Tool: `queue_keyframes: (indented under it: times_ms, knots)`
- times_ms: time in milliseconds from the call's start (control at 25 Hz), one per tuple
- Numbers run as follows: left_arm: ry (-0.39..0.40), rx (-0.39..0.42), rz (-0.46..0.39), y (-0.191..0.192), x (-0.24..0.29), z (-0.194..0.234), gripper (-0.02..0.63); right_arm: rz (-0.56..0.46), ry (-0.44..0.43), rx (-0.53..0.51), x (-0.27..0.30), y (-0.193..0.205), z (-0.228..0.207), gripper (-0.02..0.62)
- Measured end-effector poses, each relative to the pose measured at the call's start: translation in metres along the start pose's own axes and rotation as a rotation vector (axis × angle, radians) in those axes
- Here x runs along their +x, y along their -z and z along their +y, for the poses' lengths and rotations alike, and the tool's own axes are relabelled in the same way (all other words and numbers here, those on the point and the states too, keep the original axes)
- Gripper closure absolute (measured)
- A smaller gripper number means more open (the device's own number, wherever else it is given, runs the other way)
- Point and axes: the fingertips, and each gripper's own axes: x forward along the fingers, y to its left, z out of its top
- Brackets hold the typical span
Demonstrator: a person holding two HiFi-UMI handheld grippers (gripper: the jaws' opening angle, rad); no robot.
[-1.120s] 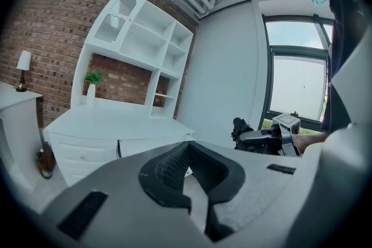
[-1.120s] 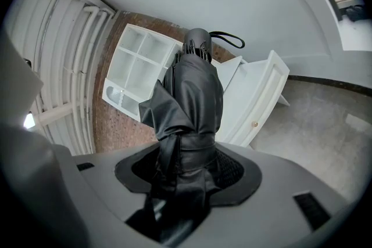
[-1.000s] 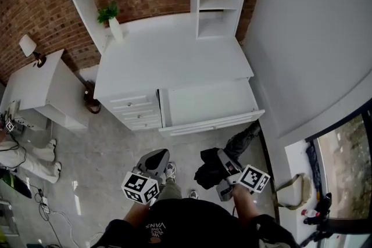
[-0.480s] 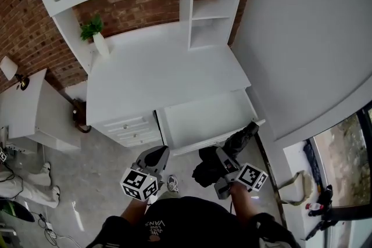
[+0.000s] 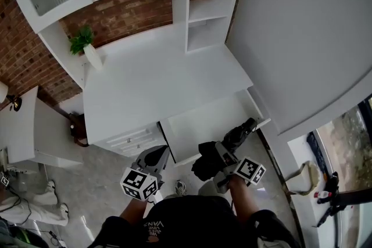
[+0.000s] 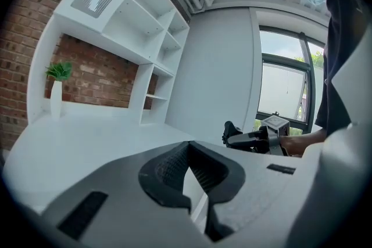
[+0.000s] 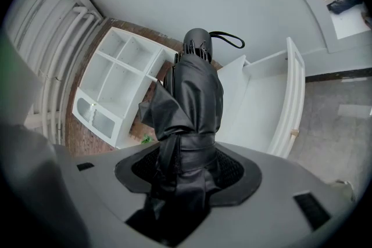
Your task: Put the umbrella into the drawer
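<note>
Umbrella (image 7: 195, 96): black, folded, strap round it. Clamped in my right gripper (image 5: 216, 155), jaws wide around fabric bundle. Sits lower centre of head view, handle end with loop overlapping front right corner of drawer. White desk (image 5: 151, 84) fills frame middle, shelf unit (image 5: 203, 14) at its back. Drawer (image 5: 200, 125) pulled open under desk top. My left gripper (image 5: 156, 155) lower left of drawer, jaws drawn together, nothing in them. Potted plant (image 5: 81, 40) upper left on desk.
</note>
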Motion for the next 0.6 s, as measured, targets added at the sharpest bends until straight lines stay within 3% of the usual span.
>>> queue_keyframes:
  times_ms: [280, 600]
  knots:
    - [0.006, -0.017, 0.020, 0.008, 0.019, 0.013, 0.600, 0.033, 0.053, 0.020, 0.044, -0.004, -0.031, 0.362]
    - [-0.051, -0.040, 0.019, 0.009, 0.053, 0.019, 0.600, 0.118, 0.123, 0.038, 0.099, -0.019, -0.082, 0.362]
